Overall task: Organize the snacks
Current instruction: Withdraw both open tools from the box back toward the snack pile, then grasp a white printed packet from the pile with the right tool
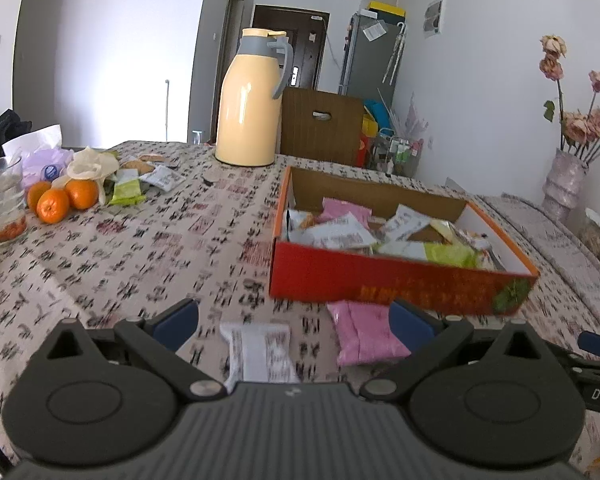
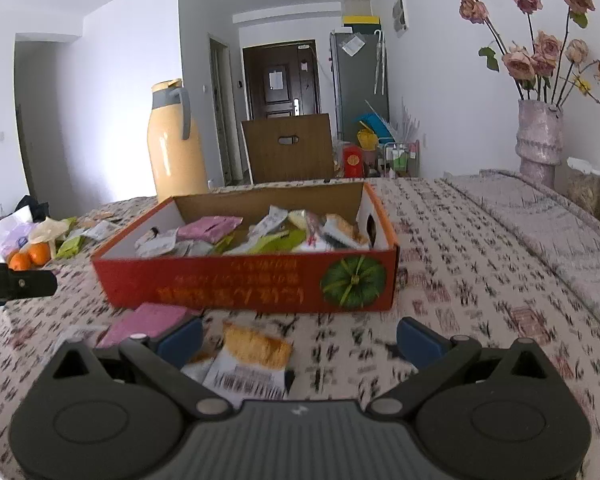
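Over the patterned tablecloth (image 1: 140, 248) we see both sets of tongs spread wide, pinching nothing. Between the blue pads of the left gripper (image 1: 294, 322) lies a white snack packet (image 1: 260, 350) flat on the cloth, and a pink packet (image 1: 364, 332) sits at the inner side of its right pad; whether the pad touches it we cannot tell. The right gripper (image 2: 300, 338) hangs over a packet with a cracker picture (image 2: 252, 360), which lies nearer its left pad than its right. In that view the pink packet (image 2: 148, 320) lies just beyond the left pad, and part of the left gripper shows at the left edge.

Just past these loose packets stands the red cardboard box (image 1: 380, 280), open on top, with a green pumpkin printed on its front wall. Inside it we see a heap of snack packets (image 2: 260, 232), white, pink and green.

Farther out, behind the box, a yellow thermos jug (image 1: 248, 100) stands upright. To the left lie three oranges (image 1: 56, 200) beside more loose packets (image 1: 140, 184) and a glass (image 1: 2, 200). At the far right stands a vase of dried roses (image 2: 540, 136).
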The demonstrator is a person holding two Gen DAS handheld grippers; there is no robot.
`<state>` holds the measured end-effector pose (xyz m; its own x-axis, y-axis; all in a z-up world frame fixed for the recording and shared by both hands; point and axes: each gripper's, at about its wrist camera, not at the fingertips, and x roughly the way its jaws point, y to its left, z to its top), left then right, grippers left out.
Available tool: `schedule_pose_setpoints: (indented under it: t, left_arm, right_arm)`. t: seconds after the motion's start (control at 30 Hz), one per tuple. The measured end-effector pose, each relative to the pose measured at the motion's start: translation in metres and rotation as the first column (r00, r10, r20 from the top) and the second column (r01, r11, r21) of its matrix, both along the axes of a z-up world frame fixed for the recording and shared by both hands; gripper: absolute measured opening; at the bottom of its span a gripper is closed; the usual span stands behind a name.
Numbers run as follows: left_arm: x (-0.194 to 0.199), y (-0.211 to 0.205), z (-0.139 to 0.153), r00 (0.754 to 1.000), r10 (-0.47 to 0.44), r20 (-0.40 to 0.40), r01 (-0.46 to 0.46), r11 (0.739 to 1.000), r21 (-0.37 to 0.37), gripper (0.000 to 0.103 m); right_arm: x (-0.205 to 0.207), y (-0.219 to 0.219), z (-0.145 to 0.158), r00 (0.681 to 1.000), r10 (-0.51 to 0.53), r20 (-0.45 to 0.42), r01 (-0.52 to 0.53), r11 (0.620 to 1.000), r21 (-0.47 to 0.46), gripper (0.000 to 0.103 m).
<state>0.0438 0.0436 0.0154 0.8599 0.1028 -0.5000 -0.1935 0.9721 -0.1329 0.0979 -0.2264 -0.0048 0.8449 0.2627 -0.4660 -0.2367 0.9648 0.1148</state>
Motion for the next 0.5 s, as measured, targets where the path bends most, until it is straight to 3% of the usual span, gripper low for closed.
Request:
schedule_pose_setpoints:
  t: [0.5]
  left_arm:
    - [-0.050,-0.005,-0.011,0.999,-0.023,-0.026,0.023,0.999,0.023,0.103]
  right_arm:
    - [-0.045,0.029,-0.024,0.994,0.084,-0.066,-0.084,0.996,0.007,0.103]
